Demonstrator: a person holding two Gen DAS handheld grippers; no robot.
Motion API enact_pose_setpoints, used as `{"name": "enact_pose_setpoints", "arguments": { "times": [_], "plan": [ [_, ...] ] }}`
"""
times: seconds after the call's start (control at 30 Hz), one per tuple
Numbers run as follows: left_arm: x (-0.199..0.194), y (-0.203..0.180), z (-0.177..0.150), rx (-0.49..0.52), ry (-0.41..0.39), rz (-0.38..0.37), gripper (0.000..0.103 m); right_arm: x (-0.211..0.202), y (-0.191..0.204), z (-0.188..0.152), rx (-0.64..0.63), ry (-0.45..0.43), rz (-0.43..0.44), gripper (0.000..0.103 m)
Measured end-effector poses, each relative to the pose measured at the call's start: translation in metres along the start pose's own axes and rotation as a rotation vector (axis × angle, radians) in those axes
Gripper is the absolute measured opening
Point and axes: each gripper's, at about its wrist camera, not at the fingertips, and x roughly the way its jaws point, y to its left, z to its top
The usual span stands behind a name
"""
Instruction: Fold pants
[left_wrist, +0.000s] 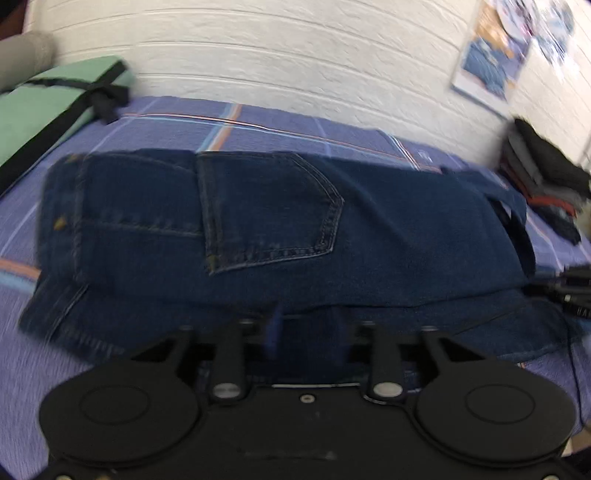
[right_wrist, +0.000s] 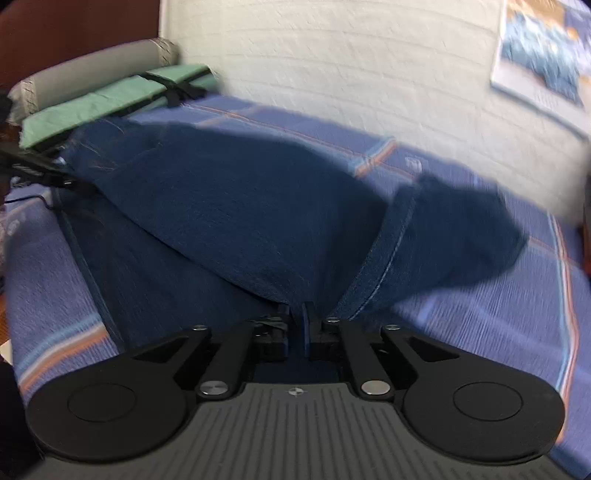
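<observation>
Dark blue jeans (left_wrist: 258, 221) lie folded on the purple checked bedspread (left_wrist: 277, 125), back pocket (left_wrist: 269, 210) facing up. My left gripper (left_wrist: 306, 332) sits at the near edge of the jeans with its jaws apart and denim between and under them. In the right wrist view the jeans (right_wrist: 240, 206) stretch from the far left toward me. My right gripper (right_wrist: 297, 325) is shut on a fold of the denim at its near edge. The other gripper shows at the left edge (right_wrist: 29, 166).
A green folded mat with a black strap (left_wrist: 62, 99) and a grey bolster (left_wrist: 22, 55) lie at the far left. A stack of dark folded clothes (left_wrist: 543, 177) sits at the right. A white brick wall with a poster (left_wrist: 491, 51) stands behind the bed.
</observation>
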Motion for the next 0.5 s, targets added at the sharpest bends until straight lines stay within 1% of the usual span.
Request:
{"name": "enact_pose_setpoints", "arguments": {
  "times": [0.03,0.07,0.13,0.17,0.2,0.27,0.33,0.37,0.43,0.5],
  "plan": [
    [-0.008,0.001,-0.001,-0.020,-0.021,0.014,0.065,-0.003,0.000,0.002,0.020,-0.004,-0.002,0.017],
    [-0.016,0.005,0.000,-0.038,-0.050,0.028,0.069,-0.005,0.000,0.005,0.037,-0.007,-0.003,0.026],
    [-0.031,0.009,0.001,-0.066,-0.085,0.042,0.070,-0.013,-0.002,0.008,0.076,-0.041,-0.012,0.035],
    [-0.036,0.013,0.000,-0.085,-0.096,0.053,0.070,-0.018,-0.003,0.008,0.093,-0.056,-0.020,0.042],
    [-0.040,0.016,0.000,-0.106,-0.100,0.066,0.070,-0.021,-0.004,0.008,0.107,-0.065,-0.031,0.045],
    [-0.040,0.025,0.002,-0.157,-0.088,0.106,0.070,-0.026,-0.002,0.005,0.143,-0.087,-0.061,0.063],
    [-0.037,0.036,0.004,-0.218,-0.074,0.157,0.070,-0.031,-0.002,0.000,0.185,-0.106,-0.085,0.071],
    [-0.039,0.051,0.005,-0.252,-0.062,0.183,0.070,-0.035,-0.003,-0.004,0.203,-0.115,-0.096,0.072],
    [-0.034,0.058,0.007,-0.309,-0.051,0.207,0.070,-0.036,-0.004,-0.003,0.227,-0.135,-0.129,0.075],
    [-0.036,0.069,0.006,-0.341,-0.046,0.216,0.070,-0.038,-0.007,-0.004,0.251,-0.157,-0.163,0.079]
  ]
}}
